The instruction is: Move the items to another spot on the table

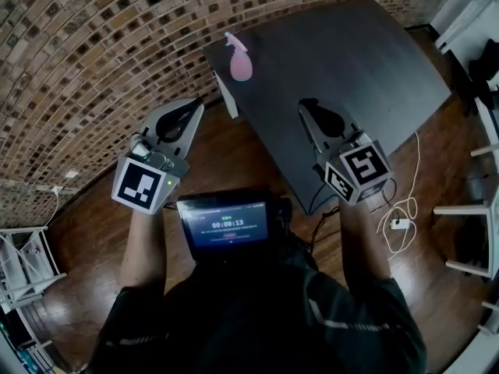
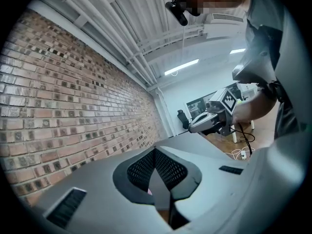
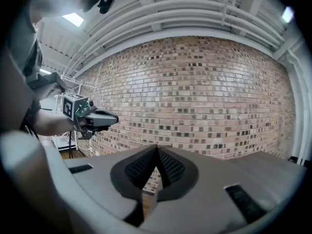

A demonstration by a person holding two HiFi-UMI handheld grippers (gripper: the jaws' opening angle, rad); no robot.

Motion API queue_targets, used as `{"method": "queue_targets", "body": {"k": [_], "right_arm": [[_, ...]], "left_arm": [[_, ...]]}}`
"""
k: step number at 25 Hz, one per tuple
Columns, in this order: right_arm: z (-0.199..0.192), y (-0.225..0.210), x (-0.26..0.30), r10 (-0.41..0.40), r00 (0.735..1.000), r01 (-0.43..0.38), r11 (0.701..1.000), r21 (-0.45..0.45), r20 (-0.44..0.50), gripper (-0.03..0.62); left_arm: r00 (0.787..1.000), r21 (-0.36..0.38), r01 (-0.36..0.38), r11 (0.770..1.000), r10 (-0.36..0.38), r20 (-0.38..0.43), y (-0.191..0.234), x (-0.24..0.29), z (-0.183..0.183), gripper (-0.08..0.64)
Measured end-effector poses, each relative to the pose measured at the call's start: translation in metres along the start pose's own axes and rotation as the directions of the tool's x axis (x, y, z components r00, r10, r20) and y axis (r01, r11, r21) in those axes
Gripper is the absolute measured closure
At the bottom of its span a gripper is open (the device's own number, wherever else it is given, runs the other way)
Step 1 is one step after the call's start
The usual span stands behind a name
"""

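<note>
A pink spray bottle (image 1: 239, 61) stands near the corner of the dark table (image 1: 366, 68). My left gripper (image 1: 192, 109) hangs over the wooden floor, left of the table and short of the bottle. Its jaws meet at the tips (image 2: 155, 151) with nothing held. A sliver of pink shows through the gap low between them. My right gripper (image 1: 309, 104) hovers over the table's near edge, right of the bottle. It is shut and empty (image 3: 157, 149), pointing at the brick wall. Each gripper view catches the other gripper: the right gripper (image 2: 210, 122) and the left gripper (image 3: 97, 119).
A brick wall (image 1: 86, 45) runs along the left and back. A white cable and charger (image 1: 399, 223) lie on the floor at the right, beside white frame legs (image 1: 468, 209). A white rack (image 1: 23, 271) stands at the lower left. A lit screen (image 1: 226, 224) sits at the person's chest.
</note>
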State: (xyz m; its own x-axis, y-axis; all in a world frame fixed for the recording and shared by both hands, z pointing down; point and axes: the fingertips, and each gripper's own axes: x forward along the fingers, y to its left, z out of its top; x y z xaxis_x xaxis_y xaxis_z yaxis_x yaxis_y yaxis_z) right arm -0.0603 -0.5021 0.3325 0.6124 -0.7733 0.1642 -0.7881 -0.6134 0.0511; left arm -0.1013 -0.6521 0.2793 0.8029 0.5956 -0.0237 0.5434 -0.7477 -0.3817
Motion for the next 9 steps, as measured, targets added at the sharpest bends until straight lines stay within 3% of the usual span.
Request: {"method": "queue_targets", "body": {"k": [9], "right_arm": [[0.009,0.005,-0.016,-0.009,1.000,0.009,1.000,-0.006,0.019,0.592]], "left_arm": [[1.000,0.015,-0.017,1.000,0.017,-0.004,-0.005,-0.012,0.012,0.563]]}}
